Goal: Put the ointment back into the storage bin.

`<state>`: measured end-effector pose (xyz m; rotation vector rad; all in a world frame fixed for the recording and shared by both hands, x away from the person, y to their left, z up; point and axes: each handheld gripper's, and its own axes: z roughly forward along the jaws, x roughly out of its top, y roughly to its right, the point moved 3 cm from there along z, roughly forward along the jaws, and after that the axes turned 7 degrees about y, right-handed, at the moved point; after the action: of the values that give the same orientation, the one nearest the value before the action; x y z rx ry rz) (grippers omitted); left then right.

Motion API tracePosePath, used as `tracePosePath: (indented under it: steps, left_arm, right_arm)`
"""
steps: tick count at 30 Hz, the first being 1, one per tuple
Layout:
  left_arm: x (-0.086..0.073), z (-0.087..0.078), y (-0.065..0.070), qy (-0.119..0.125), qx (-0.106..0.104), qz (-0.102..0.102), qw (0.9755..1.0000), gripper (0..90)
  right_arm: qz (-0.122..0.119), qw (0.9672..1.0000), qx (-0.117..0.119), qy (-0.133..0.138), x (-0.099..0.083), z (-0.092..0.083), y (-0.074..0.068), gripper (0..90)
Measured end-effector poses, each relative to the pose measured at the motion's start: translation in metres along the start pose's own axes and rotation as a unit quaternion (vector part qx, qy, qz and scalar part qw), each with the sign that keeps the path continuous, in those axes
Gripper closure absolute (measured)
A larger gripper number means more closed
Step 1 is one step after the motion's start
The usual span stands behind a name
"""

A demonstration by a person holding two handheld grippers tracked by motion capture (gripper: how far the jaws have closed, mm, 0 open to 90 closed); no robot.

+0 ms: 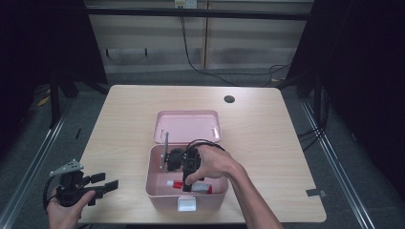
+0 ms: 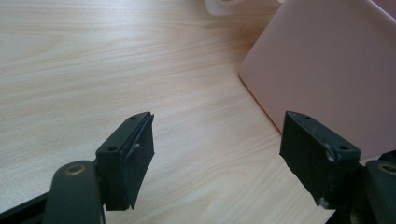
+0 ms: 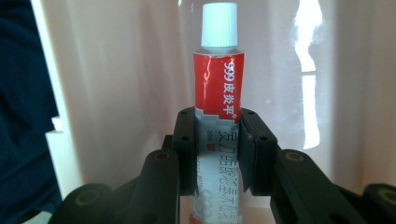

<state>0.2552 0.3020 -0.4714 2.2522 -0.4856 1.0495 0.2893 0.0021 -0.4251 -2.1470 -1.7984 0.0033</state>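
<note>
Black jaws of the left gripper (image 1: 102, 183) stand spread wide with nothing between them; a hand (image 1: 67, 207) holds it at the near left corner of the desk (image 1: 267, 143), just above the pale wood and to the left of the pink box (image 1: 157, 193). In the left gripper view the rounded pink wall of this box (image 2: 327, 74) is close ahead on the right. The right gripper (image 3: 217, 149) is lowered inside the open box, and its jaws are pinching a red and white tube (image 3: 217, 88) with a white cap, the pads pressed on both sides of the tube's lower part. In the high view the right hand (image 1: 212, 164) covers most of this gripper (image 1: 187, 183), and the tube (image 1: 193, 186) lies near the front wall of the box, pointing sideways. Behind the box, its pink lid (image 1: 187, 125) lies on the desk, touching the back edge. Farther away, a dark round hole (image 1: 229, 99) is in the desk top.
</note>
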Motion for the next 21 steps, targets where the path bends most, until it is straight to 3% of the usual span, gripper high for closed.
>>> tracePosePath:
  steps: [10, 21]
  left_arm:
    - [0.000, 0.000, 0.000, 0.000, -0.001, 0.002, 1.0000, 25.9]
    - [0.001, 0.000, 0.000, 0.001, 0.001, 0.002, 1.0000, 25.9]
  right_arm:
    - [-0.015, 0.9995, 0.010, -0.026, 0.000, 0.014, -0.002, 71.1]
    - [-0.013, 0.9992, 0.027, -0.027, -0.001, 0.029, 0.000, 71.1]
